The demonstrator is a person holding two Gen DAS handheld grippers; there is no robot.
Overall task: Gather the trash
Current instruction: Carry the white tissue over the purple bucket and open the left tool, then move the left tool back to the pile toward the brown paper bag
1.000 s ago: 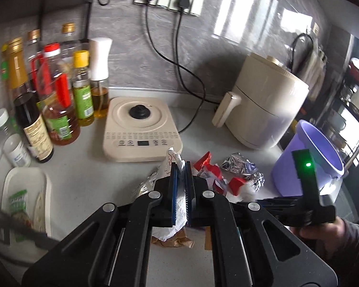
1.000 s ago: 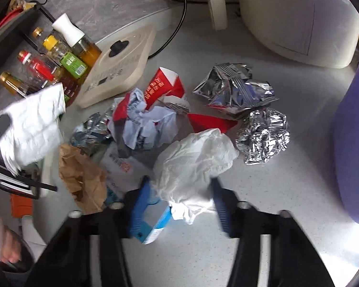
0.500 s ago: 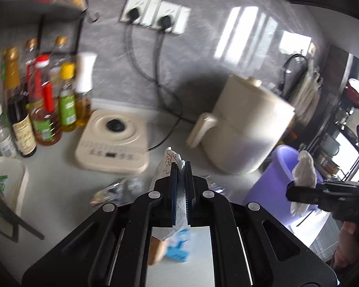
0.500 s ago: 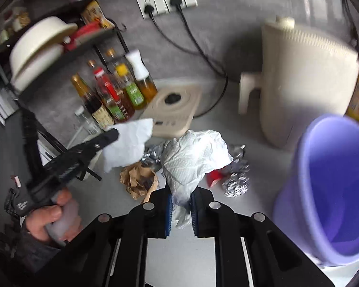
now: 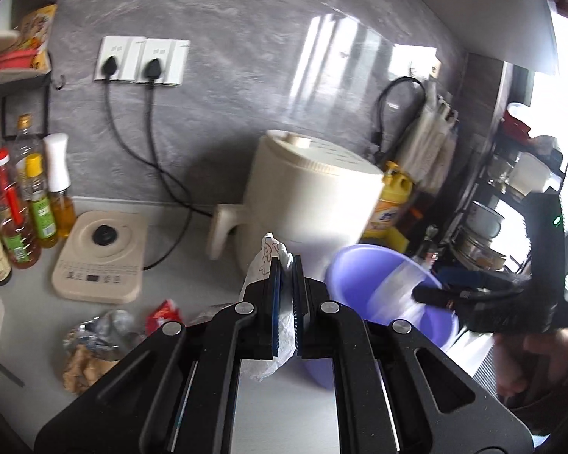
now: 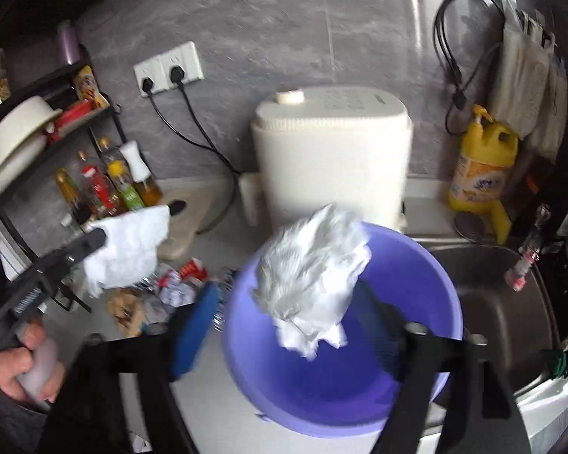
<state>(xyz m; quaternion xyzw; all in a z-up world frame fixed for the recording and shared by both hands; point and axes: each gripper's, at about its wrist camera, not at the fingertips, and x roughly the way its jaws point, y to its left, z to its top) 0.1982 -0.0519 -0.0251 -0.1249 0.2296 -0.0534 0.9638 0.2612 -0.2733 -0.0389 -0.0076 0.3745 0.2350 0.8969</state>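
My left gripper [image 5: 287,265] is shut on a crumpled white tissue [image 5: 269,253], held above the counter left of the purple bin [image 5: 363,283]; it also shows in the right wrist view [image 6: 128,249]. My right gripper [image 6: 287,302] is open over the purple bin [image 6: 246,359], its jaws wide apart. A white paper wad [image 6: 314,280] hangs loose between them above the bin's mouth. The remaining trash pile [image 5: 106,333] of foil, red wrapper and brown paper lies on the counter to the left, also in the right wrist view [image 6: 163,291].
A cream air fryer [image 6: 329,159] stands behind the bin. A cream cooker [image 5: 102,257] and several sauce bottles [image 5: 22,212] are at the left. A steel sink [image 6: 503,302] lies right of the bin, a yellow detergent bottle [image 6: 481,166] behind it.
My right gripper carried the paper wad from the pile to over the bin and opened, letting it go. My left gripper moved right toward the bin with its tissue.
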